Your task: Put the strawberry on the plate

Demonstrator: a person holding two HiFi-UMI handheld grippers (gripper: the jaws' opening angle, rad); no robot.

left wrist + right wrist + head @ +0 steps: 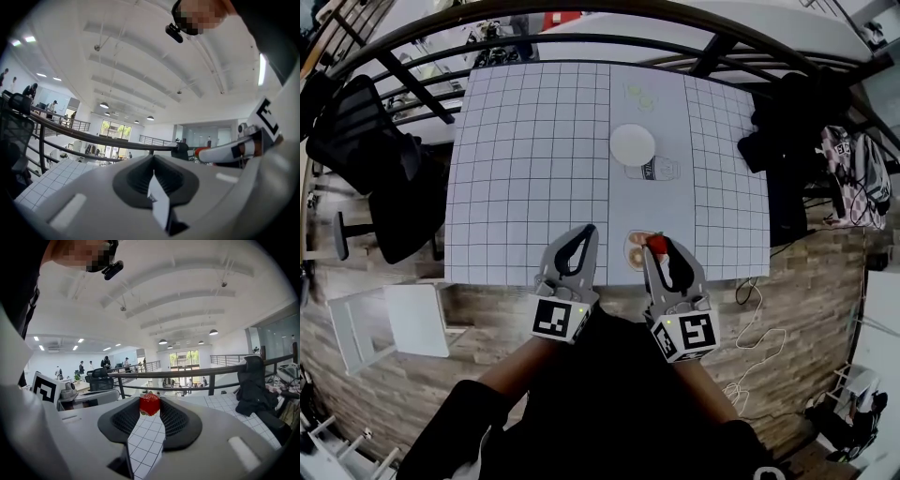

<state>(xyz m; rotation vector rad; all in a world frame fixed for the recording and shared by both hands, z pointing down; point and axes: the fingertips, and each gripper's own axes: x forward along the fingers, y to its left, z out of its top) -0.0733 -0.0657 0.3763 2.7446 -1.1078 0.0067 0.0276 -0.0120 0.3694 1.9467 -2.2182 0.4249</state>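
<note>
A red strawberry [657, 245] [150, 404] is pinched between the tips of my right gripper [658, 247] [150, 406], which is shut on it near the table's front edge. It hangs beside a small round orange-brown thing [635, 251] on the cloth. The white plate [633, 145] lies farther back, in the middle of the table, with nothing on it. My left gripper [589, 232] [153, 160] is level at the front edge, left of the right one, with its jaws together and nothing held. The left gripper view also shows the strawberry [202, 151] at its right.
A paper cup [654, 170] lies on its side just in front of the plate. Two pale small items [639, 96] sit at the far end. Grid cloth [525, 169] covers the table. A black chair [370, 155] stands left, dark clothing [783, 122] right, a railing [581, 42] behind.
</note>
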